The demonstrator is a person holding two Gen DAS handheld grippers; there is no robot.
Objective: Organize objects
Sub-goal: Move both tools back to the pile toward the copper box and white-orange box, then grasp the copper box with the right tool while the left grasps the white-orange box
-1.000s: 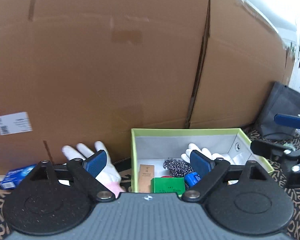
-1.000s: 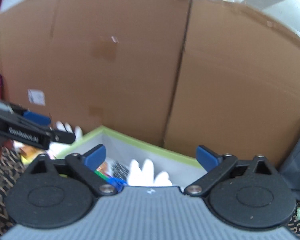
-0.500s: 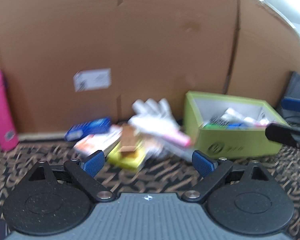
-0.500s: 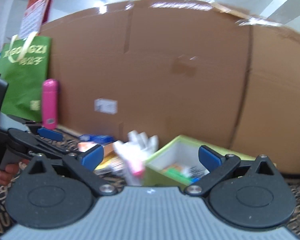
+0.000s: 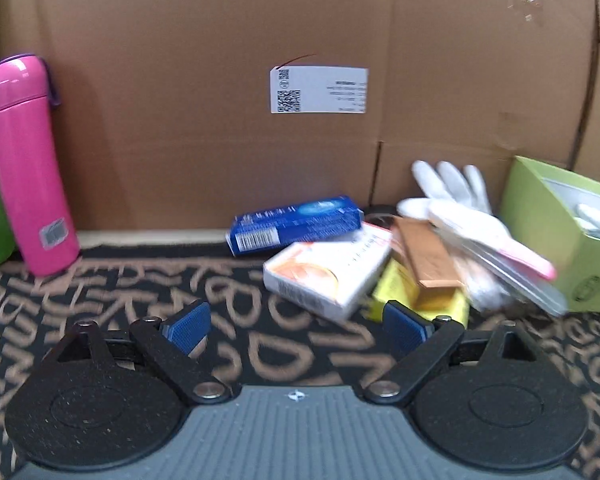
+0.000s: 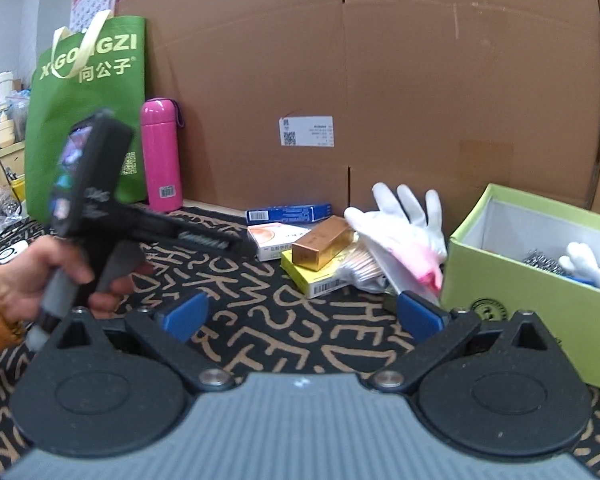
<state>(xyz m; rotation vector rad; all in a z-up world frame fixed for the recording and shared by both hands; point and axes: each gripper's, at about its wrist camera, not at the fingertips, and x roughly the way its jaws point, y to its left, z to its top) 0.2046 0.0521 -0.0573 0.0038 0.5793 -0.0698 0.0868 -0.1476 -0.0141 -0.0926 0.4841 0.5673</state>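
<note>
Blue pads spread wide on both tools, and nothing sits between them: the left gripper (image 5: 296,326) hangs released and empty above the patterned mat (image 5: 100,292), and the right gripper (image 6: 300,316) is just as slack, its pads clear of everything. In the right wrist view a hand (image 6: 32,276) grips the left tool's handle off to the side.

This looks like the reach-in between picks. Ahead lies the pile waiting to be sorted: a white-and-orange carton (image 5: 328,272), a blue box (image 5: 296,224) behind it against the cardboard wall, a gold box (image 6: 324,242) resting atop a yellow pack (image 6: 316,276), and a white glove (image 6: 400,224) draped beside the green bin (image 6: 532,300). The bin already holds a steel scourer (image 6: 542,260) and another glove.

Next move, by my read: push the left tool forward, straddle the nearest carton and clamp across its narrow sides.
</note>
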